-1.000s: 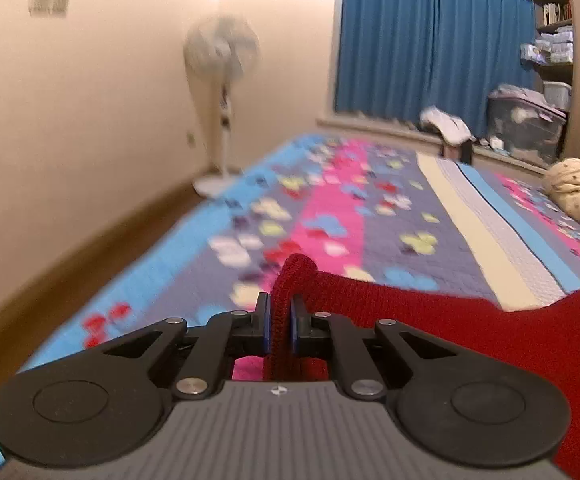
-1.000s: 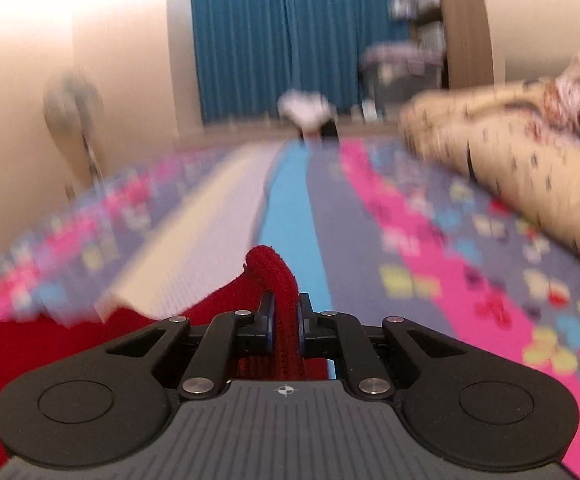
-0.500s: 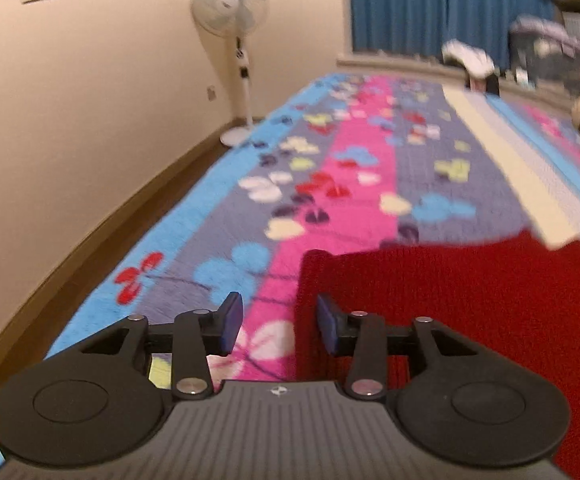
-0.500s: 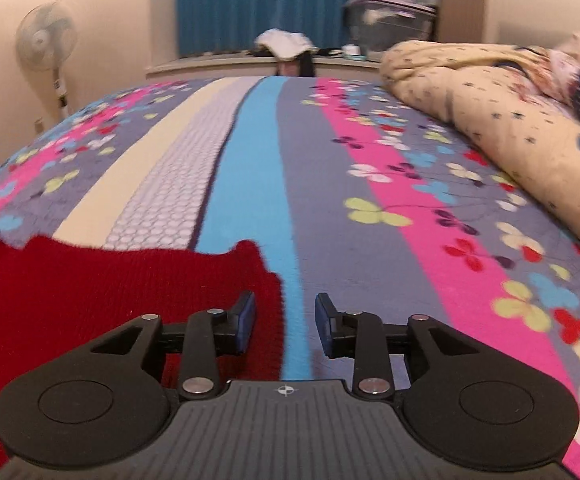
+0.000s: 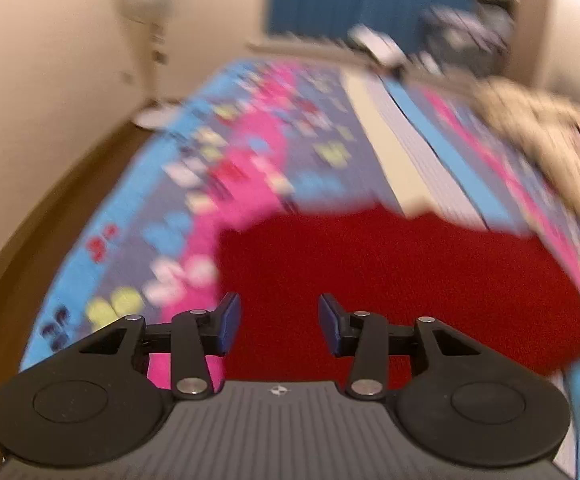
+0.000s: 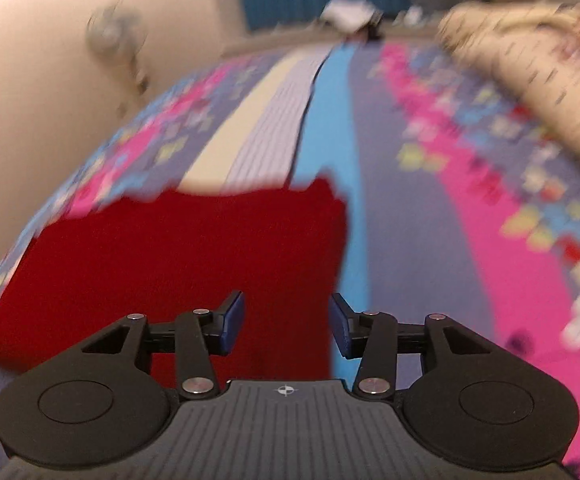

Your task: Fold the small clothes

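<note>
- Left gripper [image 5: 276,328]: had pinched red knitted garment [image 5: 389,280] edge; now spread, nothing held.
- Right gripper [image 6: 286,326]: likewise let go, jaws opening, empty.
- Garment flat on floral striped bedspread [image 5: 250,168], 12 o'clock of both.

Warm indoor light, heavy motion blur, fisheye-bent edges in both views.

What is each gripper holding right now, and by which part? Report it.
Nothing is held. The left gripper is open and the right gripper is still opening, both empty above the red cloth, which lies flat on the bed.
</note>
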The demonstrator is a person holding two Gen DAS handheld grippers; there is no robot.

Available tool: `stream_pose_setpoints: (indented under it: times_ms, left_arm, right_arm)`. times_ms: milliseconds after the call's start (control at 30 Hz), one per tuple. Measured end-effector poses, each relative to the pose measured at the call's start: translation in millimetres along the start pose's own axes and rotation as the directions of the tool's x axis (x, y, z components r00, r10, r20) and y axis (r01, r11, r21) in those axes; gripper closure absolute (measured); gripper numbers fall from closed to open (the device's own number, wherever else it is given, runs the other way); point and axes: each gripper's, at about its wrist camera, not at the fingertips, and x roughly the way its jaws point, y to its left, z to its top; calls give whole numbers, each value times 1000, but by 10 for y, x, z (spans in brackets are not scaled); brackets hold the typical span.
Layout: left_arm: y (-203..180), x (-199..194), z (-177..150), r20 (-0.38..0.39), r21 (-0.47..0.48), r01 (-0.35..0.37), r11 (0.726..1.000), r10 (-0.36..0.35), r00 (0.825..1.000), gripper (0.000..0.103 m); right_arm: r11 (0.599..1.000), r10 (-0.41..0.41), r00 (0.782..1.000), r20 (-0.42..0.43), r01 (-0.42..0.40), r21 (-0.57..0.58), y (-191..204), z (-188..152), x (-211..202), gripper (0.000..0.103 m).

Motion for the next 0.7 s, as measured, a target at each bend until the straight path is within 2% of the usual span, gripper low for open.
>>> stream_pose_setpoints:
  times_ms: [67,100,133,200,267,333,433,500,700]
  left_arm:
    - [-98,144,-282,-61,92,-17,996,22,998,56]
    - [-143,339,-418,-180,164,-52,985,81,980,60]
    - [-149,476,-515,-265,195,-73,978,124,956,58]
    - [-108,477,-515,-260,163,-57,985,98,961,56]
    - [20,410,-483,-248,72,-39,997,56,967,55]
    - [177,337,-482,-256,-30,-35,999,26,966,52]
    - [341,261,-439,-235,-111,-66,992,38,971,52]
    - [446,259,-429,-243,-155,-92,984,52,969,52]
    - [606,281,-490,-291,-257,-54,965,-24,956,50]
  right_arm:
    - [999,-32,999,-41,30,-43,69,-51,80,55]
    - [996,-61,996,-71,56,-67,81,-83,137,55]
    - [992,-96,990,-100,87,-87,79,-119,188,55]
    - [990,-124,980,-155,112,-88,26,-175,273,56]
    - [994,-107,982,-154,101,-48,-19,-154,267,56]
    - [995,-100,986,-136,98,-19,-35,-147,229,57]
    - [996,-92,988,-127,91,-16,-22,-198,204,57]
    - [996,-86,989,-124,86,-4,-37,-192,195,56]
    - [997,-38,989,-143,47,59,-122,-170,252,54]
